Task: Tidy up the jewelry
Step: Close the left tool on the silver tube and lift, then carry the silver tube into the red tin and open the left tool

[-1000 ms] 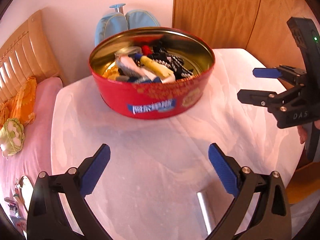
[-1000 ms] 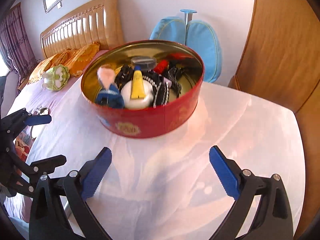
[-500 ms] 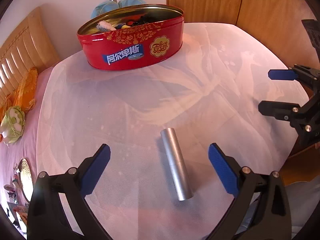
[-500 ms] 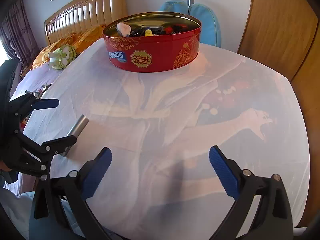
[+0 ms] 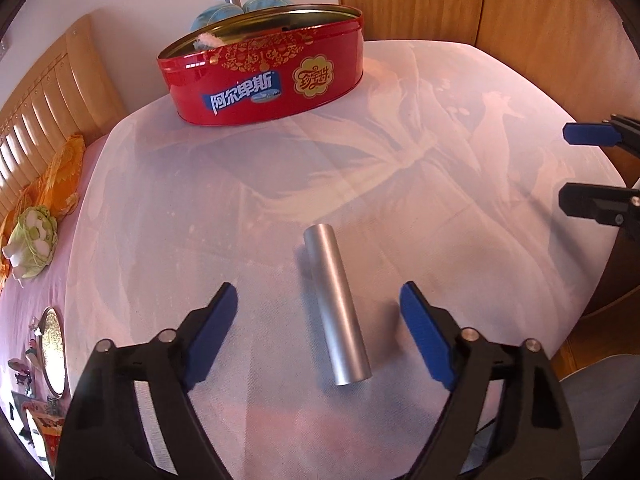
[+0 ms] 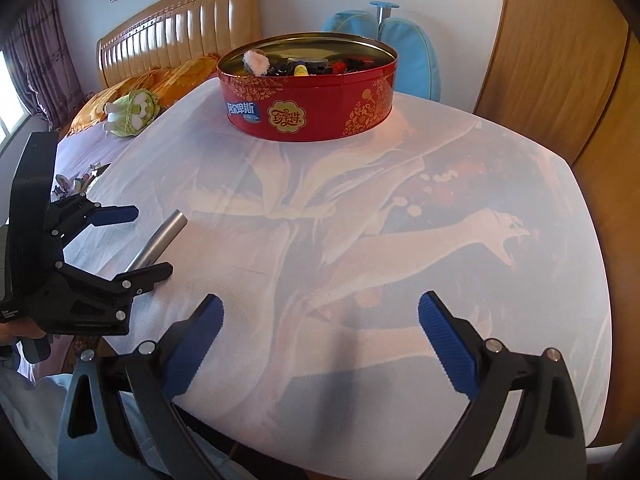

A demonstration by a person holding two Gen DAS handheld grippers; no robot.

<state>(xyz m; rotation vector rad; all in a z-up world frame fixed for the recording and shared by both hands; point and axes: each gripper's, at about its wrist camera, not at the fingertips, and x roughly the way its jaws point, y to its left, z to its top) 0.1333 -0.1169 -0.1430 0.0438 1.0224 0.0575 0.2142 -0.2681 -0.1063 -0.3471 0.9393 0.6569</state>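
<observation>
Lying on the cloth-covered bench [image 5: 500,92] is a silver tube [image 5: 338,308], its long side running away from the person, and the left gripper [image 5: 318,312] hangs over it with one blue finger [image 5: 212,332] on either side and clear gaps between pads and metal. Those fingers have just been closing in, yet they stand apart and grip nothing; the tube sits between them, untouched. The right gripper [image 6: 320,344] hovers over bare cloth nearer the middle of the bench, its fingers [image 6: 448,354] spread wide with nothing between them. From its camera the left gripper [image 6: 128,240] shows at the bench's left edge, the tube [image 6: 160,242] poking out from between its fingers. At the far side of the bench stands a red tin [image 6: 308,104], lid off, heaped with small things I can't make out well: something fluffy and pale, something yellow, dark bits. Well apart from the tube, it is. Beyond lie a bed [image 6: 76,156] with a cabbage-shaped toy [image 6: 130,114], and a wooden wardrobe [image 6: 552,48] stands to the right.
</observation>
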